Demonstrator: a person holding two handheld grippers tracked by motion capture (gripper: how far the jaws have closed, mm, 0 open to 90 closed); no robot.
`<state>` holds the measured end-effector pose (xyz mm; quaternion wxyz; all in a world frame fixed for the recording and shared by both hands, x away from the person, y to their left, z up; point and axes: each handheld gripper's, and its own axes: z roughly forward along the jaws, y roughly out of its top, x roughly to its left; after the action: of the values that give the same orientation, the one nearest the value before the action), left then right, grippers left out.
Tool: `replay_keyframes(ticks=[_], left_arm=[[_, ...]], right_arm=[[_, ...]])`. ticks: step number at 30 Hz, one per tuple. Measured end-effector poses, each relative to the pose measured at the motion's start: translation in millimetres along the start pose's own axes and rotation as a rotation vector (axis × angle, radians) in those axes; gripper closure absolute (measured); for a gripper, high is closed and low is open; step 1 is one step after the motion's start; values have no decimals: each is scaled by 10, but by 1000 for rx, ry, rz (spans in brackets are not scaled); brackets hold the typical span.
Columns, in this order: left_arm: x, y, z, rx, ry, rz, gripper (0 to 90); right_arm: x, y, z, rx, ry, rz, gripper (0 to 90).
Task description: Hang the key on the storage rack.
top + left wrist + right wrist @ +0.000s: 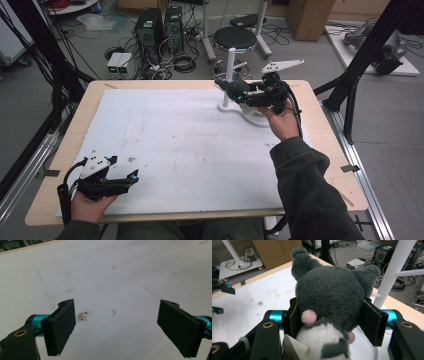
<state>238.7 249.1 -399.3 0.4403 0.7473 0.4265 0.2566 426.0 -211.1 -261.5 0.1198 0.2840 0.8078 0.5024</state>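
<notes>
Clearly the right gripper [329, 322] pinches a plush toy [329, 297] just beside the white stand [231, 65]; it could snag a peg. Well away, the left gripper [116, 325] rests with jaws spread.

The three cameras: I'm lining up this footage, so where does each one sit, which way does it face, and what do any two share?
High view: above the person's side, looking forward and down on the table; both forearms, left gripper, right gripper.
Left gripper view: rides the left gripper, looking along open jaws at the white mat.
Right gripper view: rides the right gripper, shut on the plush toy.
Shared: plush toy, white stand, also in the high view.
</notes>
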Motion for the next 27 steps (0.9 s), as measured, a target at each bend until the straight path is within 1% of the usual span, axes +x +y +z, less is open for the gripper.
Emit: replay_keyframes(ticks=[3,4,5,11,15,16,21,22,23,27], left_arm=[[1,-1,0,-3,1,-2,156],[2,-1,0,-3,0,-2,156],[2,-2,-1,-3,1,-4,156],[-1,0,1,-2,1,-2,156],[0,0,0,0,-1,0,156],[-1,0,0,-2,1,-1,156],[2,-1,0,-3,0,-3,156],[2,-1,0,-3,0,-3,156],[2,-1,0,-3,0,-3,156],[1,-2,0,-3,1,-4,156]], right_arm=[[-43,24,0,-9,-11,1,400],[-51,25,-1,-8,-13,12,400],[-71,23,5,-15,-17,8,400],[-145,1,11,-11,-32,35,400],[-184,-9,28,-6,-45,31,400],[-185,-11,30,-2,-47,39,400],[-220,-17,52,-4,-50,44,400],[-233,-20,60,-5,-50,34,400],[-233,-21,68,-4,-56,40,400],[-255,-26,96,-1,-56,45,400]])
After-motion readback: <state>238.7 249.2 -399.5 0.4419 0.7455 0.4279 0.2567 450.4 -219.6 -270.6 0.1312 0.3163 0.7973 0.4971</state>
